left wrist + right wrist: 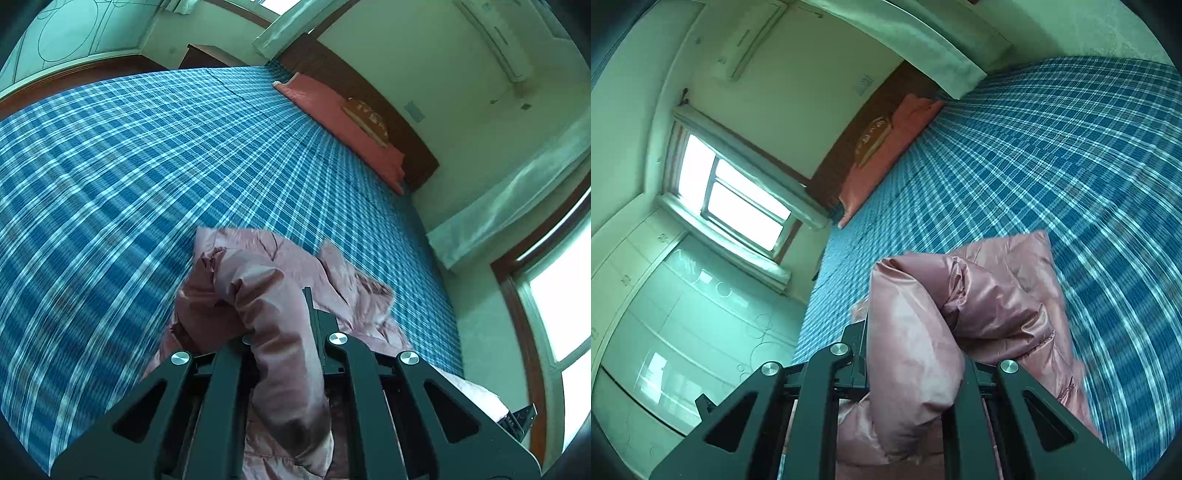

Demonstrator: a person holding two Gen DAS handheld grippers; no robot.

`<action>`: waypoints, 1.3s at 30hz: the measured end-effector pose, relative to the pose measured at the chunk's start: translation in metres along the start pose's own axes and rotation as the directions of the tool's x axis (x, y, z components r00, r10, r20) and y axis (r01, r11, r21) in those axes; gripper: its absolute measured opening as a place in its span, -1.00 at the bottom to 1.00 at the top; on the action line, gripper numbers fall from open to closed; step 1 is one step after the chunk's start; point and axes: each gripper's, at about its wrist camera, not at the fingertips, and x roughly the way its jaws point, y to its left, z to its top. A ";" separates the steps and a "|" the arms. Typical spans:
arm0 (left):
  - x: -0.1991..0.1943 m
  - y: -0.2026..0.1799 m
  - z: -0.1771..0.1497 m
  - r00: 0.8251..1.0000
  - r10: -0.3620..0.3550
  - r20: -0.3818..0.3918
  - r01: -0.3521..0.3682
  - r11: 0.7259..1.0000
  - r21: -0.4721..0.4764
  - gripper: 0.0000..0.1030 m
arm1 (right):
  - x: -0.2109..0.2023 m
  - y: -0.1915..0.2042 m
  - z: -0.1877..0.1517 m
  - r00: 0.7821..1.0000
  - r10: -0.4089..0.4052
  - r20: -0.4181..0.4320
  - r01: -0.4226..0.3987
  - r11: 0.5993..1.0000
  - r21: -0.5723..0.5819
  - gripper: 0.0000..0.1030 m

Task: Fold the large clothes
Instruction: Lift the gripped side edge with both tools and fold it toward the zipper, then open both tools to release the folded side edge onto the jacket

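A shiny pink padded jacket (258,280) is lifted over the blue plaid bed (147,166). In the left wrist view my left gripper (284,332) is shut on a thick fold of the jacket, which bulges up between its black fingers and hides the tips. The rest of the jacket trails to the right on the bed. In the right wrist view my right gripper (912,354) is shut on another puffy fold of the jacket (979,302). That fabric drapes over the fingers and hangs toward the bed (1052,166) on the right.
A pink pillow (343,122) lies along the dark wooden headboard (369,96) at the far end of the bed. A window (738,199) with curtains and white wardrobe doors (683,332) stand beside the bed. An air conditioner (495,37) hangs on the wall.
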 end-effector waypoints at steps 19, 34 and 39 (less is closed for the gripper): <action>0.130 -0.007 0.052 0.989 0.116 -0.093 -0.116 0.993 0.008 -0.10 | 0.111 -0.024 0.046 0.991 -0.130 -0.023 0.131 0.991 0.035 0.02; 0.087 -0.024 0.076 0.996 0.080 0.046 -0.080 0.997 0.002 0.31 | 0.083 -0.006 0.057 0.991 -0.124 0.051 0.124 0.992 -0.012 0.21; 0.099 -0.031 0.056 0.993 0.116 0.016 -0.117 0.987 0.106 0.31 | 0.114 0.011 0.041 0.981 -0.192 -0.022 0.188 0.974 -0.125 0.21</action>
